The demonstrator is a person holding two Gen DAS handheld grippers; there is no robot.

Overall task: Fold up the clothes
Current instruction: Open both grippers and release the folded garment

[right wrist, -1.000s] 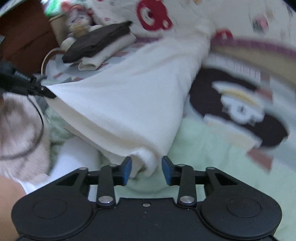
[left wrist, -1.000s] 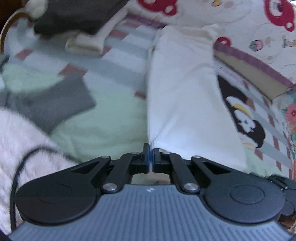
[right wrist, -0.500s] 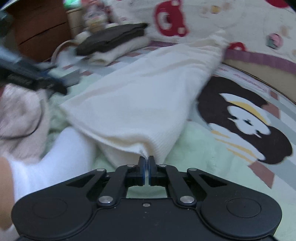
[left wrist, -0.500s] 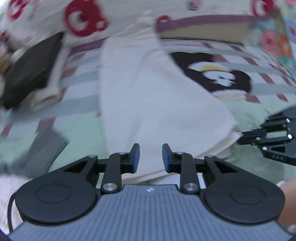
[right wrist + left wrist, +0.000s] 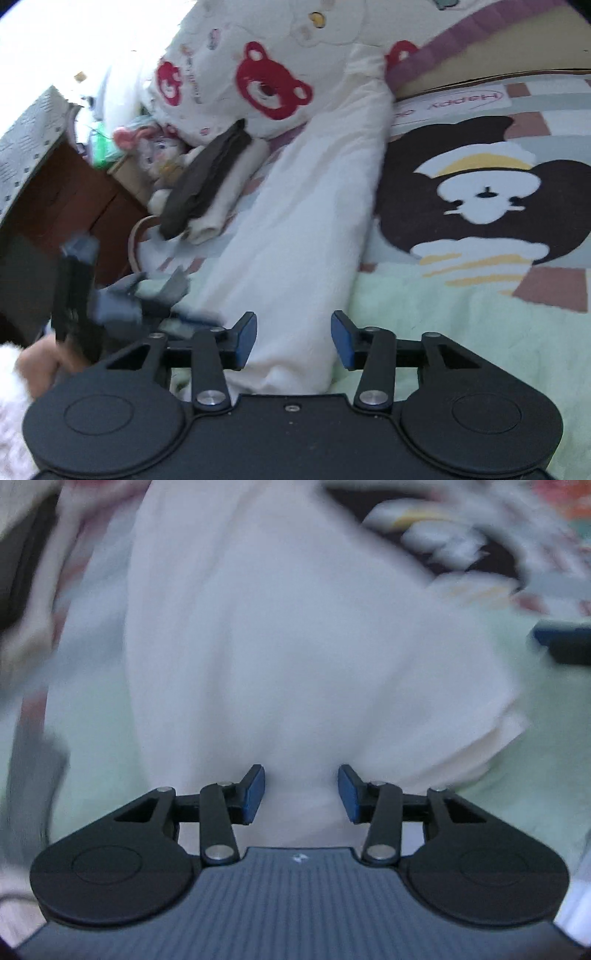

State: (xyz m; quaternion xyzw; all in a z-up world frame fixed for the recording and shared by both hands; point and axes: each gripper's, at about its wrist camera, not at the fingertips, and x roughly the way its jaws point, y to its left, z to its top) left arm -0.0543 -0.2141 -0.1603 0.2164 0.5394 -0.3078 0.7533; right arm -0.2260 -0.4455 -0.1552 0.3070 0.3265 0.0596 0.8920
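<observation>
Two views: through the left wrist we see our left gripper [image 5: 301, 794] spread, just widened, over the white garment [image 5: 295, 646] (blurred). Right wrist: our right gripper [image 5: 294, 339], freshly reopened, straddles that garment's end on the bedspread [image 5: 461, 314].

Bed [image 5: 480, 332] (cartoon-print cover) carries the white garment [image 5: 306, 229] and folded clothes [image 5: 207, 188].

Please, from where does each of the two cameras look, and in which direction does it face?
Left wrist: sits on the left gripper, faces steeply down on the white garment; its fingers, just opening, show.
Right wrist: sits on the right gripper, faces along the bed toward a folded pile; its fingers, just opened, and a hand show.
Both share the white garment.
</observation>
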